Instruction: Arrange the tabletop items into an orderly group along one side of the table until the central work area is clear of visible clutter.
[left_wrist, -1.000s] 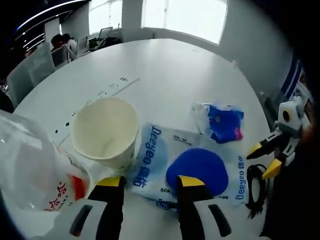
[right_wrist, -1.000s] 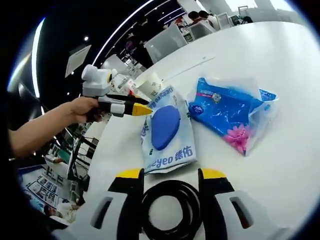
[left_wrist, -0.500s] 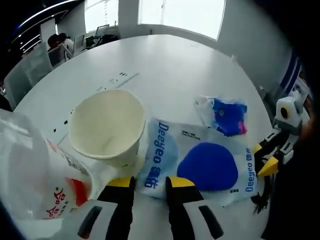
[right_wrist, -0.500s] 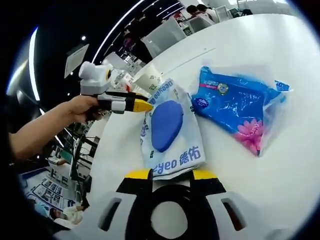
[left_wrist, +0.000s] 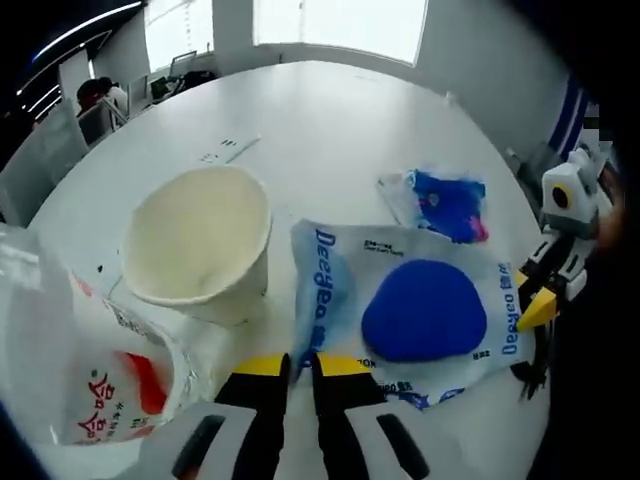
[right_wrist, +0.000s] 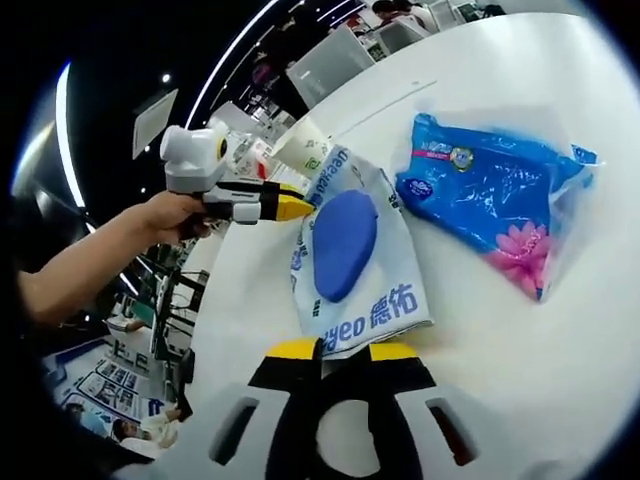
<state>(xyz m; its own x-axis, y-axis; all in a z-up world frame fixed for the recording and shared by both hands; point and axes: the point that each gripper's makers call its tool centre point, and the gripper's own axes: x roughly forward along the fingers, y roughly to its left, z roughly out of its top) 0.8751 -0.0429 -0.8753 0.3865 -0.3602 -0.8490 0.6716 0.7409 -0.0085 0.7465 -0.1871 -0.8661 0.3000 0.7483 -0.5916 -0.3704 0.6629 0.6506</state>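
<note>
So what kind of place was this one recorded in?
Probably an open-plan office or meeting area: a large round white table with cable ports set in its top, office chairs beyond it, big windows at the far wall, and strip ceiling lights.

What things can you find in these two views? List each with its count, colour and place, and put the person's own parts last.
Table: one, white, round, under everything.
Paper cup: one, cream, upright, left of the wipes pack.
Wipes pack: one, white with a blue oval, flat in front of the left gripper.
Blue packet: one, blue with a pink flower, in clear wrap, beyond the wipes pack.
Plastic bag: one, clear with red print, beside the cup.
Cable: one, black, at the right gripper's jaws.
Left gripper: jaws nearly together.
Right gripper: shut on the cable.
Hand: one, holding the left gripper.
</note>
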